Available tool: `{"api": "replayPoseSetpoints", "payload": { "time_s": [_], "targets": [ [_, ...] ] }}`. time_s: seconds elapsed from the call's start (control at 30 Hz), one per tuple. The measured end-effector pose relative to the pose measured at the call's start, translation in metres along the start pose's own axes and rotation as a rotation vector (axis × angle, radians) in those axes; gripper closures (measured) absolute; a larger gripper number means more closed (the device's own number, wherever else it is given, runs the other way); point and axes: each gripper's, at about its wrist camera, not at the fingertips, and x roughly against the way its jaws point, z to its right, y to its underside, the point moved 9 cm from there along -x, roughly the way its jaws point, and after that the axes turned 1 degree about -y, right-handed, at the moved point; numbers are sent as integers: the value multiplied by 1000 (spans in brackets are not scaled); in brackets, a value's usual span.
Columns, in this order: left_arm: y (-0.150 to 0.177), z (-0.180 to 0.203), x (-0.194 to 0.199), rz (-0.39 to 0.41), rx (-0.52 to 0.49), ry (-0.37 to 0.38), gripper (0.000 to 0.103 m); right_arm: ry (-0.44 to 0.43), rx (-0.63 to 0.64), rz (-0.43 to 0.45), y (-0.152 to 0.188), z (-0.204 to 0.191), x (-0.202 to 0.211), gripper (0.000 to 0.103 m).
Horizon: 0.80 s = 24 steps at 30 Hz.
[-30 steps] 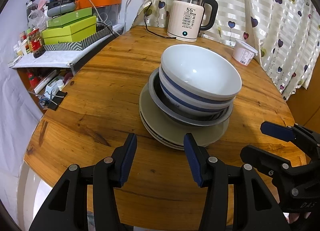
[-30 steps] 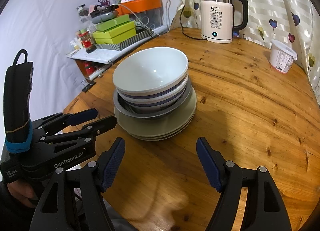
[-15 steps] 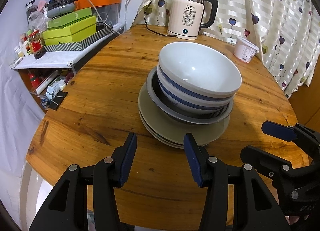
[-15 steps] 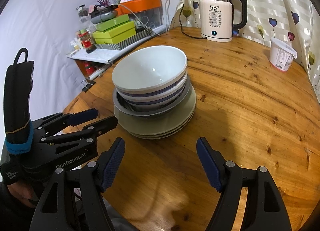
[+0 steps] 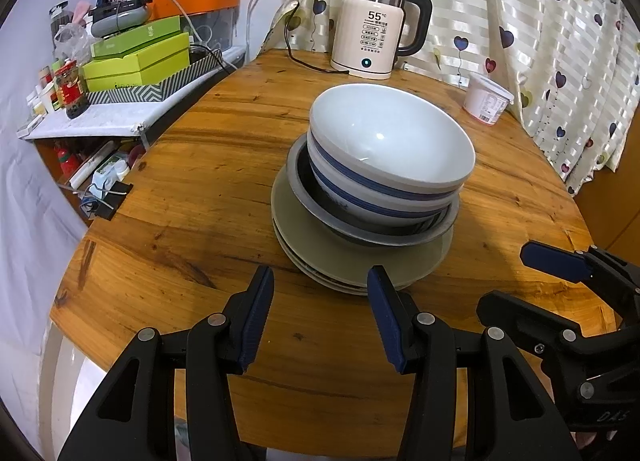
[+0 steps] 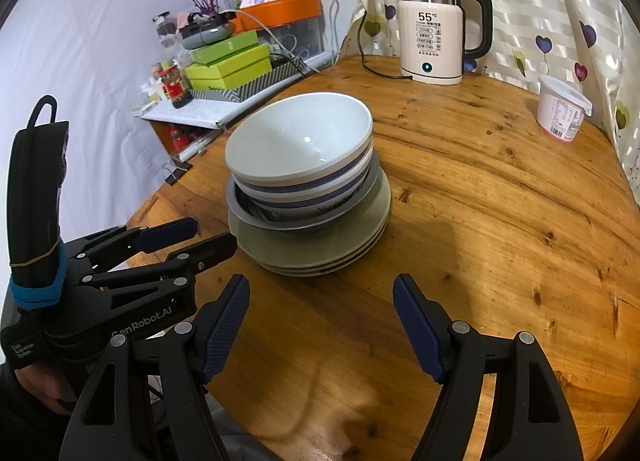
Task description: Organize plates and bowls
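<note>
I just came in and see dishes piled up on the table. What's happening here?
A person holds a pair of tongs in each hand over a round wooden table. Left tongs and right tongs are both open and empty, short of the stack. White blue-banded bowls sit nested in a grey dish on greenish plates. Nothing is being touched.

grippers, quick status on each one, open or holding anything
left gripper: open, nothing between its fingers, short of the stack of plates and bowls.
right gripper: open, empty, over the bare table.
</note>
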Motion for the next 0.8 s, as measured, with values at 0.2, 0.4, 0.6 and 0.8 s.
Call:
{"api": "replayPoseSetpoints", "payload": {
  "time_s": [0.2,0.4,0.6,0.8],
  "targets": [
    [0,0,3,3,-8,-14,53,-1,-3,4,2,1,2,28],
    [-1,2,4,7,-11,-17,53,-2,-6,10,2,1,5,28],
    [-1,2,5,8,-11,-20,53,-2,-5,12,2,1,5,28],
    [-2,3,7,10,-13,-22,53,-3,-6,16,2,1,7,27]
  ]
}}
